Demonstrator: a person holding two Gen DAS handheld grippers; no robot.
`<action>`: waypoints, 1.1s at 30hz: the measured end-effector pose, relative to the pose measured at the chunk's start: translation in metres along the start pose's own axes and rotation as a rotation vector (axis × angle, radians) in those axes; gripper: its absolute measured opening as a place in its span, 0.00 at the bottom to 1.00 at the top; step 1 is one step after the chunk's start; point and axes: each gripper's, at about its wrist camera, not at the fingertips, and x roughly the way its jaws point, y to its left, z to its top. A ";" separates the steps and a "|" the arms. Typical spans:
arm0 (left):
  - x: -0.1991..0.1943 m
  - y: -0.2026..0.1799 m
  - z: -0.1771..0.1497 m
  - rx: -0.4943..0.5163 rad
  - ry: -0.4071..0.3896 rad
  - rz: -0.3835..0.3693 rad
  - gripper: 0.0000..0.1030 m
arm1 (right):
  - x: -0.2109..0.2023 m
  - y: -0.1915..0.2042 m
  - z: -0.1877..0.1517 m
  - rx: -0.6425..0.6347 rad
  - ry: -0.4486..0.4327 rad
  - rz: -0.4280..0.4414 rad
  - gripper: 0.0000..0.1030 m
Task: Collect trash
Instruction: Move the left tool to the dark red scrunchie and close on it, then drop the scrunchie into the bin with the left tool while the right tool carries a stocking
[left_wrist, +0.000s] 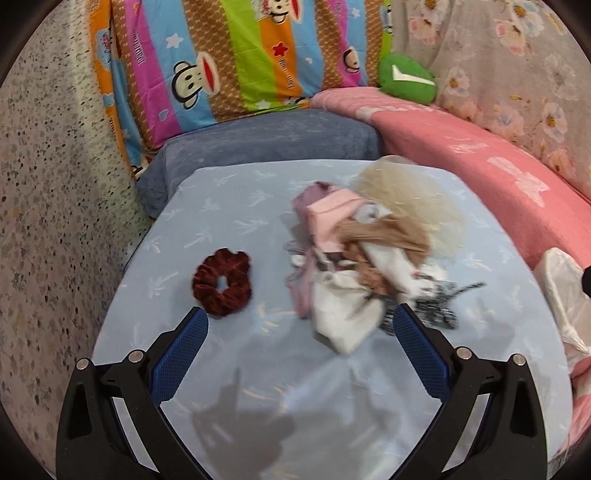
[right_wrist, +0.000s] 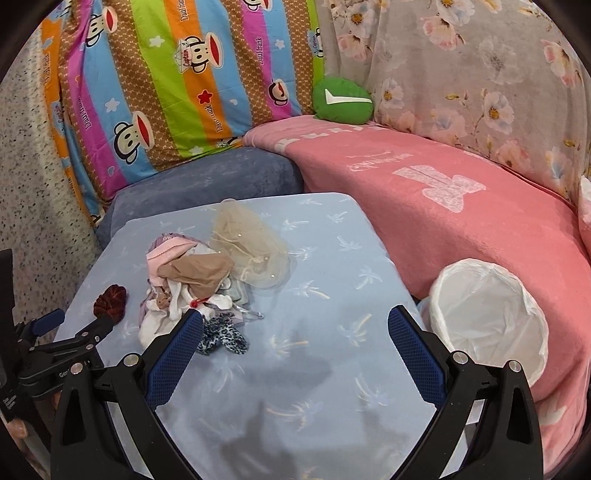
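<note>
1. Over the near edge of the tabletop (right_wrist: 325, 236), both grippers hover with fingers spread wide apart and nothing between them: the left gripper (left_wrist: 299, 328) faces the heap, the right gripper (right_wrist: 295, 325) faces mostly bare cloth.
2. Trash lies toward the far left part of the tabletop: a tangled heap of cloth scraps (right_wrist: 184, 284), a beige mesh pouf (right_wrist: 251, 251) touching its far side, a leopard-print scrap (right_wrist: 221, 338) at its near side, and a dark red scrunchie (left_wrist: 222, 282) lying apart near the left edge.
3. The lined bin (right_wrist: 487, 317) stands off the right edge, against the pink blanket (right_wrist: 443, 221). Carrying from the heap crosses the whole tabletop, so a loosely pinched scrap could drop on the way or land on the blanket.
4. Pieces in the heap are intertwined; closing on one may drag its neighbours along and scatter them, perhaps over the left edge.
5. Fingers pressed too low could catch the blue cover and bunch it, shifting everything.
6. The scrunchie is easy to overlook or nudge off the edge.
</note>
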 end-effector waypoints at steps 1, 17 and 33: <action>0.006 0.007 0.002 -0.007 0.007 0.000 0.93 | 0.007 0.007 0.002 -0.004 0.000 0.007 0.94; 0.095 0.083 0.019 -0.102 0.105 0.072 0.93 | 0.116 0.095 0.031 -0.037 0.057 0.092 0.92; 0.109 0.082 0.015 -0.163 0.162 -0.135 0.30 | 0.158 0.110 0.015 -0.032 0.169 0.193 0.06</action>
